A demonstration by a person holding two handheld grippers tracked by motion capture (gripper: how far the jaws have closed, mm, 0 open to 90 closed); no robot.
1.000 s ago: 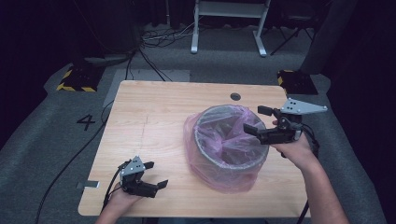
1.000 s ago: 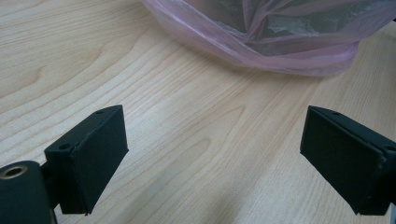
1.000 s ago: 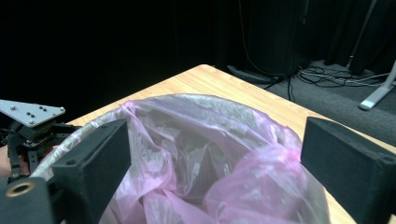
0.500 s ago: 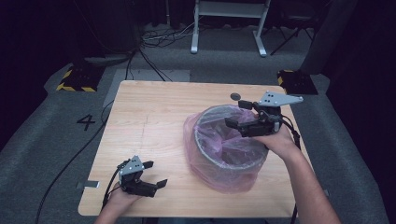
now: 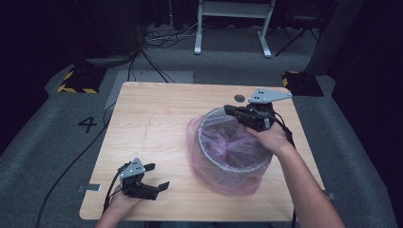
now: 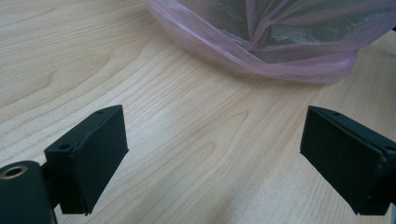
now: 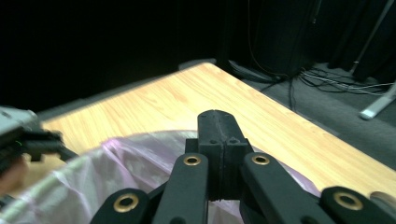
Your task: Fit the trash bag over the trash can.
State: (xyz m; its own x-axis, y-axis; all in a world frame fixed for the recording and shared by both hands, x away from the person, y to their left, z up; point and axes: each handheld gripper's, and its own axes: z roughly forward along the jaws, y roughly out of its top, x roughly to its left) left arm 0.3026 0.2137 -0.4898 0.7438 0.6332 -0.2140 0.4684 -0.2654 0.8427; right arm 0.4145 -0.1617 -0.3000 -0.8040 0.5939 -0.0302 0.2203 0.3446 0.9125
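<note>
Bin point(image 5: 233, 147) position: right half of the wooden table point(image 5: 157, 123), a round grey wastebasket lined with a pink plastic bag point(image 5: 209, 178) whose surplus film hangs over the rim and down the outer wall.

Right gripper point(image 5: 230, 109): held level over the far rim of the bin, pointing toward the table's left. Its jaws have just been closing and in the right gripper view the two black pads point(image 7: 219, 140) meet face to face. Whether a fold of bag film is pinched between them cannot be told; none shows at the seam, and the liner lies just below and behind the tips.

Left gripper point(image 5: 154, 176): resting low at the near left of the table, jaws wide apart and holding nothing. In the left gripper view the draped bag point(image 6: 280, 51) lies ahead of it, well apart, with bare wood between.

Assessment: the right hand is much the nearer to the liner's edge. The rim runs crosswise under its closed tips, so any tuck or pull of the film there falls to that hand.
</note>
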